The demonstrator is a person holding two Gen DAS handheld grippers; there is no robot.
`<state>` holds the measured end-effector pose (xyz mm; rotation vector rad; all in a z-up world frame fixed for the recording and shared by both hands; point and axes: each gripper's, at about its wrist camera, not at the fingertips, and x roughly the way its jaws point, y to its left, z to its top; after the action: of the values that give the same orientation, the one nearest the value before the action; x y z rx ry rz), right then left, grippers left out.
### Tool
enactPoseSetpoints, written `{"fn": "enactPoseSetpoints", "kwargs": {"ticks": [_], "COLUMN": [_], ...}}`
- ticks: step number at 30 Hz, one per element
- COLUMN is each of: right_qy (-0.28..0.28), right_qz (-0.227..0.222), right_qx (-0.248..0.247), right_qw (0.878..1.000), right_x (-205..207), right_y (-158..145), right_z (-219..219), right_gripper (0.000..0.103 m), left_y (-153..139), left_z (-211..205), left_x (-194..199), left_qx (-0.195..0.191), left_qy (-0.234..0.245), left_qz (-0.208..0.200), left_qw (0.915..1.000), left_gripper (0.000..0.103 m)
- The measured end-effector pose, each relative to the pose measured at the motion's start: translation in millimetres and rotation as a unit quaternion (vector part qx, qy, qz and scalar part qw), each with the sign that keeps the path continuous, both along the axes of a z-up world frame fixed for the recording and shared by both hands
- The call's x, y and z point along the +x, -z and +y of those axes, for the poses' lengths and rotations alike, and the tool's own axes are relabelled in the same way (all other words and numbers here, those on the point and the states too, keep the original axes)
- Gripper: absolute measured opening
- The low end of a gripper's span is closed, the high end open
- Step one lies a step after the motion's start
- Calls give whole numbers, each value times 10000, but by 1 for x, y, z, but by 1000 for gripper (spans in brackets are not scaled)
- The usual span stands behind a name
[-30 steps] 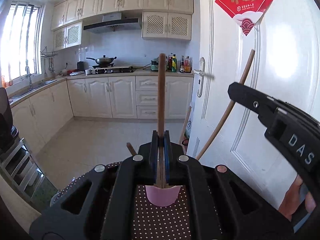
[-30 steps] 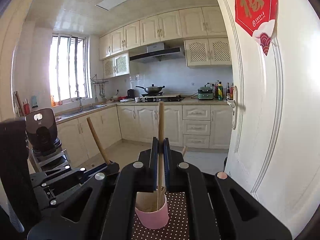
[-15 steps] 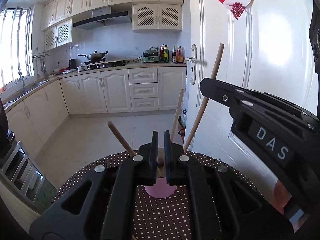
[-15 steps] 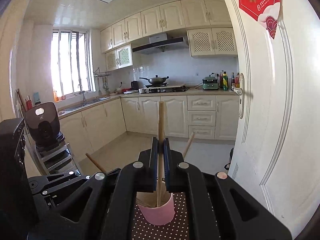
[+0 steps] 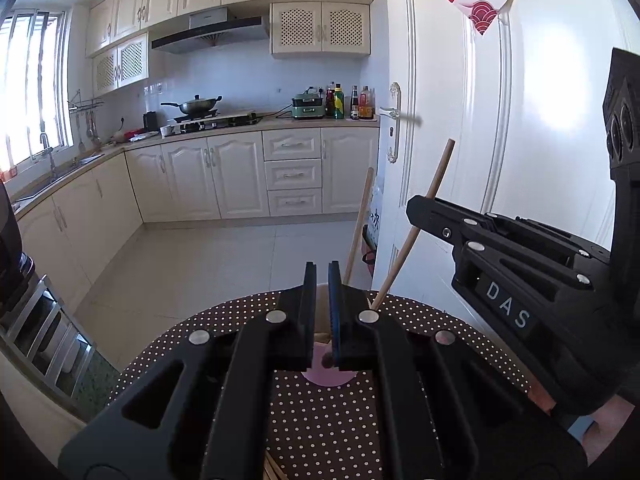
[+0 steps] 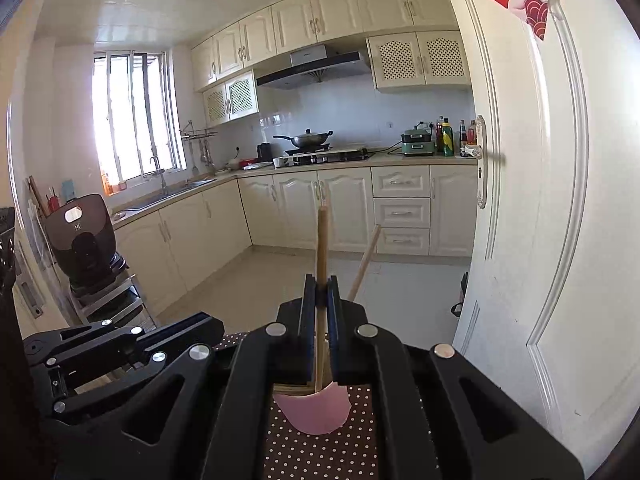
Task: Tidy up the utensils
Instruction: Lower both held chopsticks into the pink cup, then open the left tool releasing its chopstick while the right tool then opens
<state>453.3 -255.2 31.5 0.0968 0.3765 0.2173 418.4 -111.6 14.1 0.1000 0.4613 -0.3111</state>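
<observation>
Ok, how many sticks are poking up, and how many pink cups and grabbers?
Wooden sticks poking up: 2
Pink cup: 1
Grabbers, left gripper and right gripper: 2
Total: 5

We see the right gripper (image 6: 322, 296) with jaws clamped on a chopstick (image 6: 321, 240) above the pink cup (image 6: 314, 412); the left gripper (image 6: 120, 344) sits at nine o'clock.
</observation>
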Motion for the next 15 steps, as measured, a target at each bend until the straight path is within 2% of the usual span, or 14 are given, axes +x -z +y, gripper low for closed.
{"fn": "enactPoseSetpoints", "kwargs": {"ticks": [8,10,11,12,14,15], "right_qy": [6,-6,17,31,29,36], "right_qz": [131,189,206,219,270,279], "right_qx": [25,84,104,140,207,210], "right_qw": [9999,9998,9997,9997,9994,9994], "right_x": [-1,-1,-1,-2,-4,-6], "right_y": [4,5,5,5,5,4], "right_z": [0,-1,-2,-4,-8,-8], "right_gripper": [5,5,6,7,8,8], "left_y": [-6,-9,-11,-13,-18,-20], "left_z": [0,0,1,2,7,9], "left_x": [-2,-5,-9,-11,-16,-17], "left_qx": [-50,-40,2,25,-64,-98], "left_qy": [-58,-111,-252,-349,-304,-313], "left_qz": [40,-9,-105,-218,-309,-306], "left_qw": [10000,9999,9996,9992,9990,9990], "left_gripper": [9,25,41,52,61,61]}}
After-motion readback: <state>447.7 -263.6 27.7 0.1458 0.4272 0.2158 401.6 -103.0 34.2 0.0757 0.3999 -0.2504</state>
